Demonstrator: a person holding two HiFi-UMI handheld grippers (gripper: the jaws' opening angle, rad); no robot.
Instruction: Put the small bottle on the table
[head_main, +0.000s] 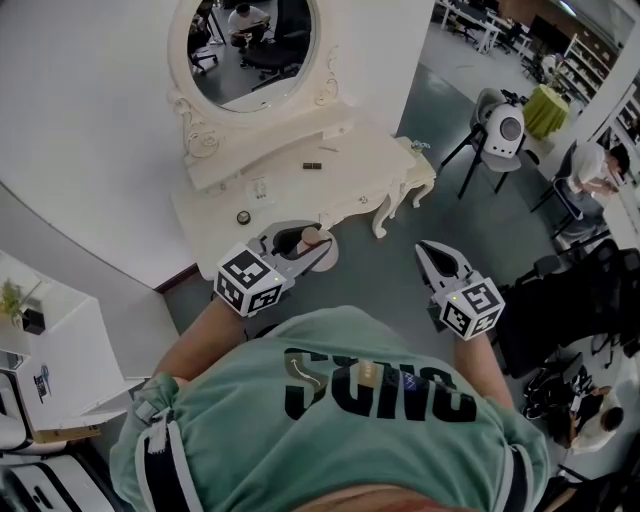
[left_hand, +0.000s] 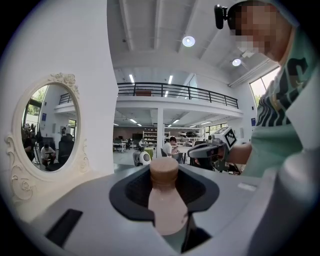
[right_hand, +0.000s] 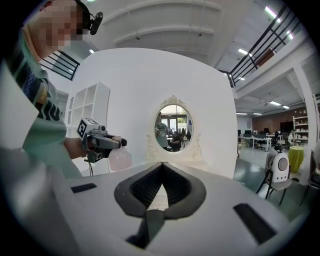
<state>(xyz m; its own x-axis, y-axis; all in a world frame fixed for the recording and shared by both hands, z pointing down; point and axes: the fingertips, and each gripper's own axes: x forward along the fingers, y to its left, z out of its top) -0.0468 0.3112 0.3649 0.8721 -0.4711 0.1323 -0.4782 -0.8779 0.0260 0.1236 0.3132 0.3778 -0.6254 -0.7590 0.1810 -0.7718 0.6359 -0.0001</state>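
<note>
Small bottle, pale pink w/ a brownish cap, isn't on the table yet. It's up in the air, pinched btw the jaws of my left gripper. Left gripper view shows the pads pressing on its upper part, w/ the cap poking up past them. From the right gripper view the rounded lower part hangs below those jaws, approx upright. In head view the bottle sits just on the near side of the white dressing table, by its front edge, not touching the top. The table carries an oval mirror at its far side, a small dark item mid-top and a round bit near the left front. Right gripper is well apart to the right, over the floor, jaws clenched tip to tip w/ nothing in them.
</note>
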